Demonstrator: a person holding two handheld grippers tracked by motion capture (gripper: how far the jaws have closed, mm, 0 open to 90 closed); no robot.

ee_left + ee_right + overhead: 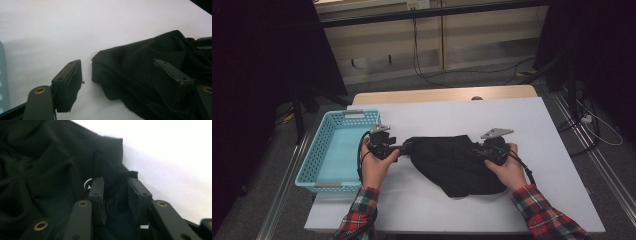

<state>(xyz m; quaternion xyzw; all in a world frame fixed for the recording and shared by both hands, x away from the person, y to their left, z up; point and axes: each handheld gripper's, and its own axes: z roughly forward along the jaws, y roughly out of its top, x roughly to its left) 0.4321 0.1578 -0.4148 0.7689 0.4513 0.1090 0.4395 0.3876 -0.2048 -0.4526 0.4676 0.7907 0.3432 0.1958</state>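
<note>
The right gripper [115, 195] has its jaws narrowed around a raised fold of a black garment [452, 162], cloth bunched between the pads. The left gripper [122, 80] stands wide open at the garment's left edge, one jaw over bare table, the other over the cloth, gripping nothing. The crumpled garment lies on a white table [522, 115], between both hands. A light blue basket [319, 145] sits just left of the left hand [374, 162].

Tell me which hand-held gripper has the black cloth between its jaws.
The right hand-held gripper: a fold of the crumpled black cloth garment sits between its jaws. The left hand-held gripper gapes wide at the cloth's edge.
</note>
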